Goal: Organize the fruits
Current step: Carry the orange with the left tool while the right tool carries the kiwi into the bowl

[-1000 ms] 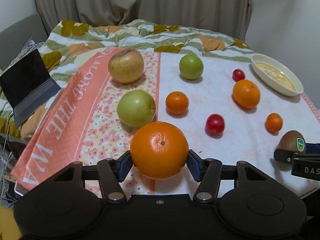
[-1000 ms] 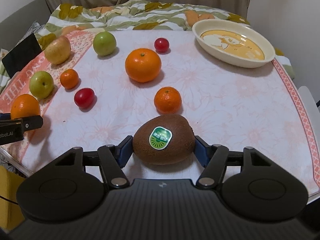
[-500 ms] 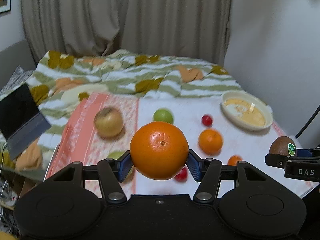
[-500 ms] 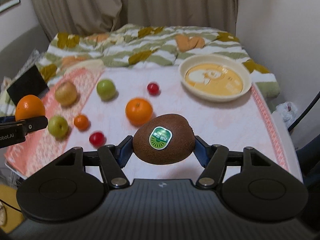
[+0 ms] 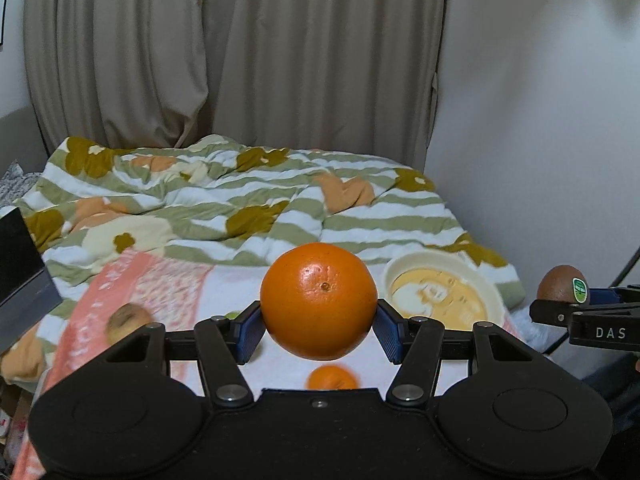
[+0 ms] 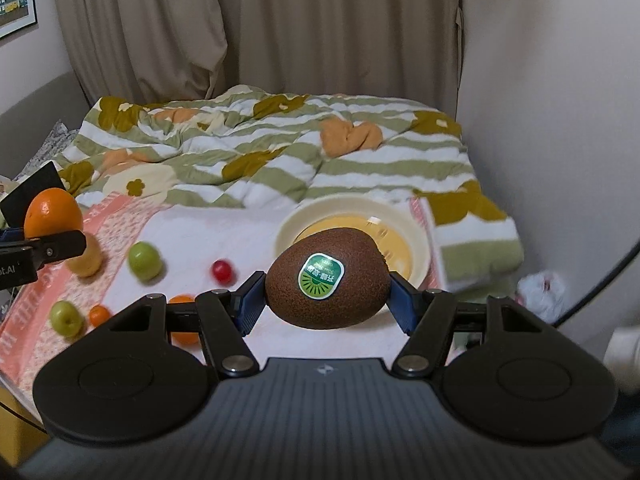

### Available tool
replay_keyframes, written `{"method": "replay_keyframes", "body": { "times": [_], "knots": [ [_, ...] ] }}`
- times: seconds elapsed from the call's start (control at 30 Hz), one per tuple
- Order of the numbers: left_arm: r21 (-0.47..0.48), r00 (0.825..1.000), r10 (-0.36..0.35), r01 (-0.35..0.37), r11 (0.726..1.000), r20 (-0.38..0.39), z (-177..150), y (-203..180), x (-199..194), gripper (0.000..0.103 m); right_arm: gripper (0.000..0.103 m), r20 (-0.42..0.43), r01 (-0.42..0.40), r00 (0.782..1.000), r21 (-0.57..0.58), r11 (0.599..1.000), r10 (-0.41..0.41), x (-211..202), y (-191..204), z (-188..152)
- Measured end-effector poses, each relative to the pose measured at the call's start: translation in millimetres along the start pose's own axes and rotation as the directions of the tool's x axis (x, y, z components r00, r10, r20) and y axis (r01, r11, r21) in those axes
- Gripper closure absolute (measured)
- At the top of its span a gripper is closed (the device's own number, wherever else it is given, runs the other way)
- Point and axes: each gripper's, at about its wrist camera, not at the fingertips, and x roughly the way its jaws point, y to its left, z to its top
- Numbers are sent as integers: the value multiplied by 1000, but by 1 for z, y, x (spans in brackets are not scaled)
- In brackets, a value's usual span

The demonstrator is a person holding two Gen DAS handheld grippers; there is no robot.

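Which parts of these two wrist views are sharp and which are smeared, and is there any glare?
Left wrist view: the orange in the jaws is sharp with a small highlight; the bowl and the fruit on the cloth are motion-blurred. Right wrist view: the kiwi and its sticker are crisp, the green apple and cherry tomato are smeared; fisheye bends the edges.

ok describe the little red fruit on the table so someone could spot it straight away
Start at the cream oval dish at the far end of the white floral tablecloth. Look left of it, toward the round green fruit; the small round red fruit lies between them, apart from both. It is the only red thing in view, and smaller than the green fruit.
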Motion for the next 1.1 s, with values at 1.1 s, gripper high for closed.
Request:
{"method": "replay_keyframes", "body": {
  "times": [1.1],
  "knots": [
    [349, 956, -130, 219, 911, -262, 25, -141, 277, 41, 24, -136, 30, 991, 85, 996, -18, 188, -125, 60]
  ]
}}
